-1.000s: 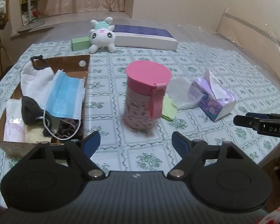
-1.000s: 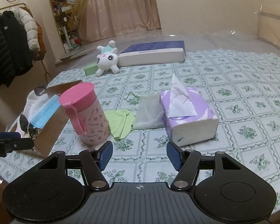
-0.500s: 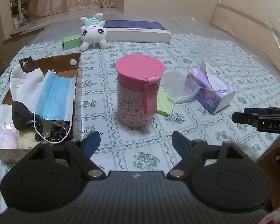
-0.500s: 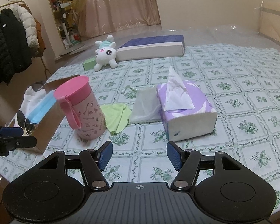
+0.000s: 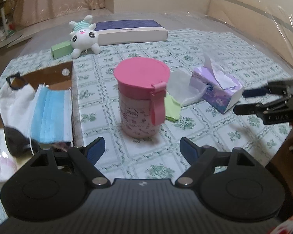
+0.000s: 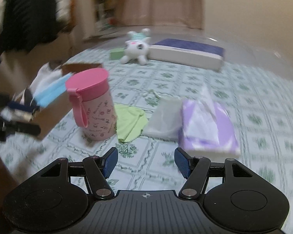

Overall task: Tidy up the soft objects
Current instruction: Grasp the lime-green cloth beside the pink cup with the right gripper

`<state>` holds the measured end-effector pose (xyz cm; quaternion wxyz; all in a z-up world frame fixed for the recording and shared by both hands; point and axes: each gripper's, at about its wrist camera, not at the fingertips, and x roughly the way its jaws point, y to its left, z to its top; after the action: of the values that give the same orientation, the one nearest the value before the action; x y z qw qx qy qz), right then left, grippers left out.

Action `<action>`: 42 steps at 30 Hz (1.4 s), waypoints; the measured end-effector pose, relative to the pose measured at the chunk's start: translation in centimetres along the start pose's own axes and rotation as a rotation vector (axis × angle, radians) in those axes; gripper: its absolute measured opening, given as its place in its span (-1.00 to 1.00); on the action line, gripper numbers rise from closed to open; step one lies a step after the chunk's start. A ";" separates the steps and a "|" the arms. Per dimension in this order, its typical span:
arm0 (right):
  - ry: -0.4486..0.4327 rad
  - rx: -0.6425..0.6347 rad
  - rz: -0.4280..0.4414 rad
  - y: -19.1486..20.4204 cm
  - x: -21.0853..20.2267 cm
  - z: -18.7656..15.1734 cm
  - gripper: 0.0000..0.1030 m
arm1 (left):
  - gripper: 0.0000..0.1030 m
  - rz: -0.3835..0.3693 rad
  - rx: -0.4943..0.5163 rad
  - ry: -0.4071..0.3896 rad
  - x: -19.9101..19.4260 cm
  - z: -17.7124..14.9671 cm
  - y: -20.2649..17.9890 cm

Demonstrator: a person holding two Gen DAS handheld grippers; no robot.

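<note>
A brown cardboard box [image 5: 54, 72] at the left holds a blue face mask [image 5: 48, 115], a white mask [image 5: 13, 99] and a black one [image 5: 15, 142]. A white plush bunny [image 5: 84, 37] lies at the far side. A green cloth [image 5: 172, 109] and a clear plastic bag [image 5: 181, 89] lie between the pink cup [image 5: 141, 97] and the purple tissue box [image 5: 217, 89]. My left gripper [image 5: 141, 152] is open and empty, just short of the cup. My right gripper [image 6: 145, 161] is open and empty, near the green cloth [image 6: 129, 121] and the tissue box [image 6: 207, 124].
A long blue-and-white box [image 5: 130, 31] and a small green box [image 5: 60, 49] sit at the far side. The right gripper's fingers [image 5: 250, 109] show at the right of the left wrist view. Dark coats [image 6: 29, 17] hang at the left. The table edge [image 5: 283, 142] is near right.
Both grippers have drifted sideways and rolled, so the table now looks tilted in both views. The right wrist view is now blurred. Nothing on the table has moved.
</note>
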<state>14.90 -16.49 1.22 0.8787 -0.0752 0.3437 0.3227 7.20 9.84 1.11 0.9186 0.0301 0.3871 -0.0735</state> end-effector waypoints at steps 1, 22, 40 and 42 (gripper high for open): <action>0.012 -0.048 0.018 0.0 0.6 0.4 0.24 | 0.59 -0.002 0.017 0.001 0.2 0.3 0.3; 0.297 -0.839 0.346 1.6 17.8 4.9 0.55 | 0.59 -0.066 0.290 0.092 7.3 5.9 6.5; 0.427 -0.738 0.456 0.2 23.2 8.0 -0.26 | 0.59 -0.068 0.252 0.102 8.8 5.7 8.5; 0.427 -0.732 0.450 0.6 22.7 7.9 -0.75 | 0.59 -0.061 0.253 0.098 8.5 5.8 8.5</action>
<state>31.56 -1.53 -7.57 0.6125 -0.3682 0.3880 0.5821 18.52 16.58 -0.92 0.8848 0.1375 0.4200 -0.1479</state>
